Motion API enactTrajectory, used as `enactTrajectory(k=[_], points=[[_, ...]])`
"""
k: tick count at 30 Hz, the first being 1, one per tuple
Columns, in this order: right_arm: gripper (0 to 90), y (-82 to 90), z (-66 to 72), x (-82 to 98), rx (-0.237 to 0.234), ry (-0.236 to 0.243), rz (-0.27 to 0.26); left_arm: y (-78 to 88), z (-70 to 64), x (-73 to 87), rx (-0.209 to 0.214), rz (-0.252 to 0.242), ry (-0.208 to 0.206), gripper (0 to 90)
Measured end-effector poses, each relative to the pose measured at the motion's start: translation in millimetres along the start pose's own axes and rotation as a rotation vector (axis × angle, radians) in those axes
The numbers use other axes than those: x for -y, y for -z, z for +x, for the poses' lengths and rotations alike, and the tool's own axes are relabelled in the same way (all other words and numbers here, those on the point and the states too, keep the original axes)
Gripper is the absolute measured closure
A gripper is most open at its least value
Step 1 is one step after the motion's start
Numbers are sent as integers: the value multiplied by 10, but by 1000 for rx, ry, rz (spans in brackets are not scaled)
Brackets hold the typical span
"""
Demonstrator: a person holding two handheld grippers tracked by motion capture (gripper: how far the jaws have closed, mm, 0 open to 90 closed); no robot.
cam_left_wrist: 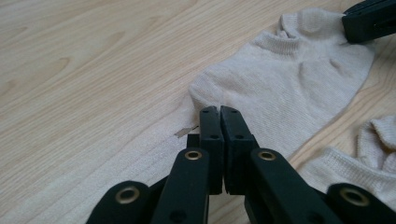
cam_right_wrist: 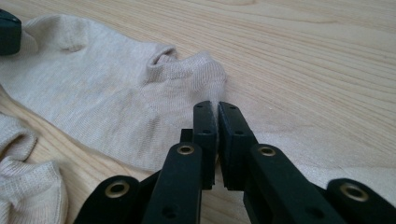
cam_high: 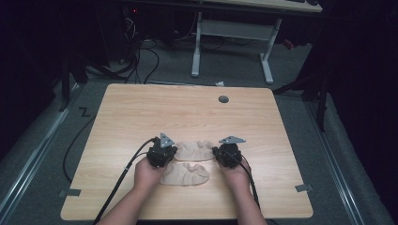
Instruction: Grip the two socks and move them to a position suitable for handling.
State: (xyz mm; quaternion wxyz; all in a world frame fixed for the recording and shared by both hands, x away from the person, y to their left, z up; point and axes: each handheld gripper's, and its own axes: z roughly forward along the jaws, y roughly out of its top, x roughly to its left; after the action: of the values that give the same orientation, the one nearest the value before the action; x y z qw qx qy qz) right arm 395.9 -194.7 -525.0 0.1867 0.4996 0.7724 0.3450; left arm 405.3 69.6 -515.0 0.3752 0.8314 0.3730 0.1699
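- Two beige socks on the wooden table [cam_high: 141, 112], near its front edge, lying side by side with long axes running left to right
- Far sock [cam_high: 195, 150] stretched flat between the two grippers; near sock [cam_high: 185, 174] just in front of it, more crumpled, untouched
- Left gripper [cam_high: 161, 152] at the far sock's left end, jaws pressed together with the sock's edge apparently pinched between the tips, as seen in the left gripper view [cam_left_wrist: 219, 116]
- Right gripper [cam_high: 228, 152] at the opposite end, jaws likewise together on the cuff fabric, a sliver of knit showing between the tips in the right gripper view [cam_right_wrist: 215, 114]
- Sock's length spanning straight from one claw to the other, so each hand equally near its own end
- Likely next: lifting or shifting the far sock onto the near one, needing both ends raised together to keep it flat
- Risk: thin edge slipping from either grip
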Motion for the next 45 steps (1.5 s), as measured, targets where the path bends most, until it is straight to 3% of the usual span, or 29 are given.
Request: enactTrajectory(k=[11,23,34,45], points=[[868,107,66,-31,13,32,-65,170,12,0,-9,-63,13,885],[868,244,162,-29,-42,46,-132,443,-5,72,-18,-116,13,885],[868,458,390,98,-81,67,-163,699,-41,299,11,-164,25,885],[867,672,649,359,-101,143,-166,886,-94,573,41,-160,15,885]])
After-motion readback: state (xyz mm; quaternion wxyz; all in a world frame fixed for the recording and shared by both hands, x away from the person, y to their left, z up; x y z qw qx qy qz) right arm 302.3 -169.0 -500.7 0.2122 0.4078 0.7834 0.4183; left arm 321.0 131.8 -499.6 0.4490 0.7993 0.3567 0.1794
